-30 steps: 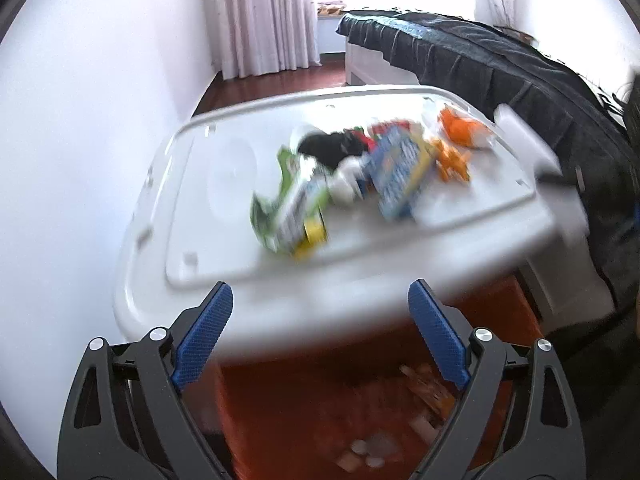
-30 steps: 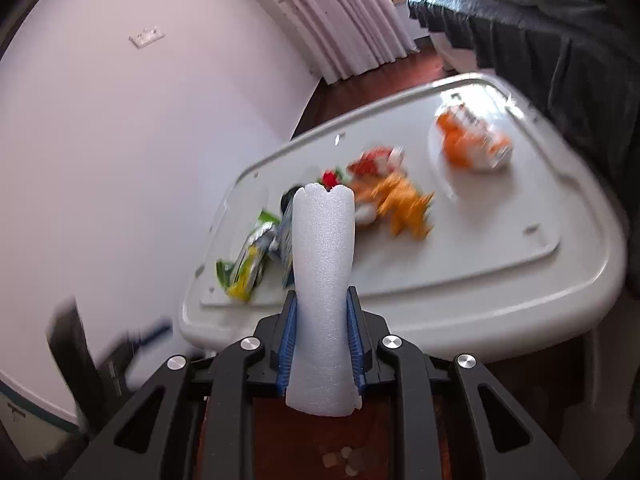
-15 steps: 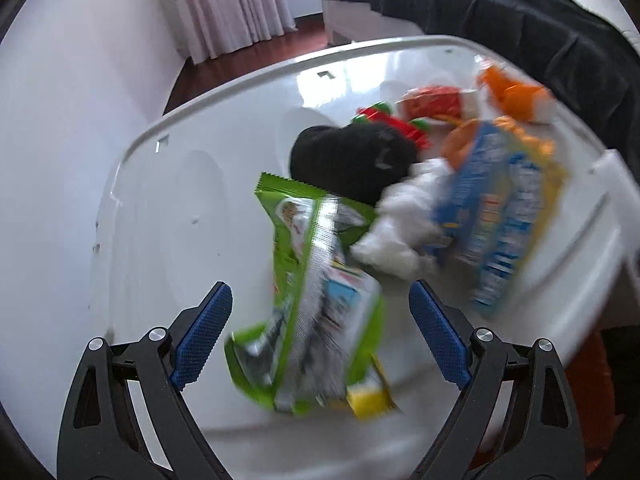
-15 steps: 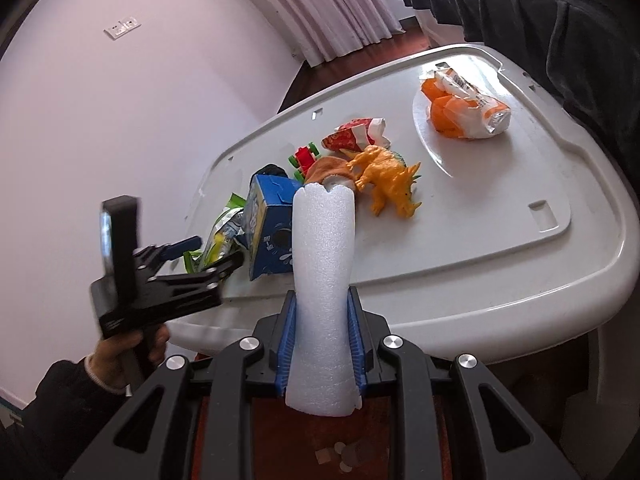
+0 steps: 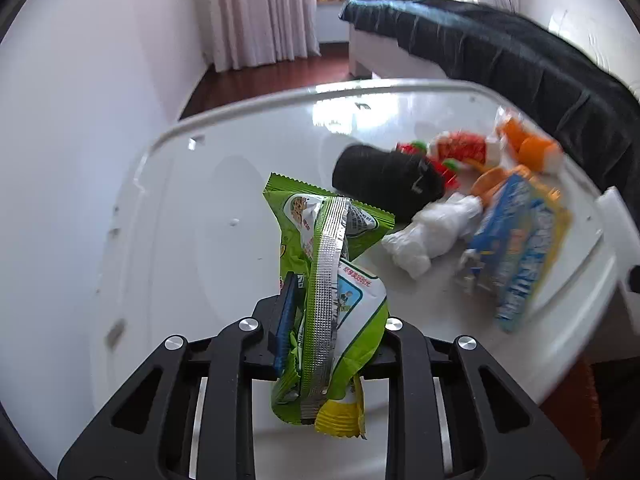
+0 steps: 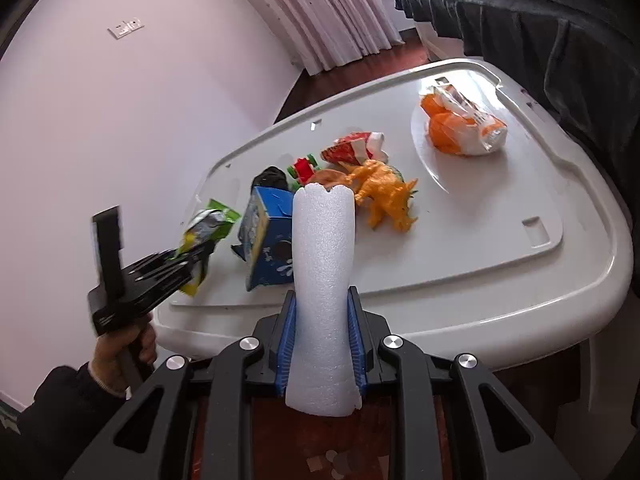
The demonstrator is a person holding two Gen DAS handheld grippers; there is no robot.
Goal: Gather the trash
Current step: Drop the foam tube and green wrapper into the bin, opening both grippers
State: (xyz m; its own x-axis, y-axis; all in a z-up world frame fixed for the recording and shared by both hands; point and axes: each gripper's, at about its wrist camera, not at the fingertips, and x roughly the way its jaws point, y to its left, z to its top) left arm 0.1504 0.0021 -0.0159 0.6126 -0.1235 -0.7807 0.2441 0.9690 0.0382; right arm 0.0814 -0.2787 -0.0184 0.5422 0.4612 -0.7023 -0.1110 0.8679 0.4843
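My left gripper (image 5: pixel 332 320) is shut on a green snack wrapper (image 5: pixel 320 280) with a silver seam, at the near left part of the white plastic lid (image 5: pixel 180 220); it also shows in the right wrist view (image 6: pixel 196 256), where the wrapper (image 6: pixel 208 224) sticks out of it. My right gripper (image 6: pixel 320 336) is shut on a white foam tube (image 6: pixel 324 272), upright, in front of the lid's near edge (image 6: pixel 440 312). On the lid lie a blue carton (image 6: pixel 266 240), crumpled white paper (image 5: pixel 432 232), a red wrapper (image 6: pixel 354 148) and an orange-white wrapper (image 6: pixel 464 128).
An orange toy dinosaur (image 6: pixel 384 192), a black object (image 5: pixel 384 180) and a small red-green toy (image 6: pixel 304 168) also lie on the lid. A bed with a dark cover (image 6: pixel 560 40) is to the right, a white wall (image 6: pixel 120 120) to the left, red-brown floor (image 6: pixel 340 448) below.
My left gripper has moved in over the lid and shut on the green wrapper, which was lying loose between open fingers. My right gripper still holds the foam tube.
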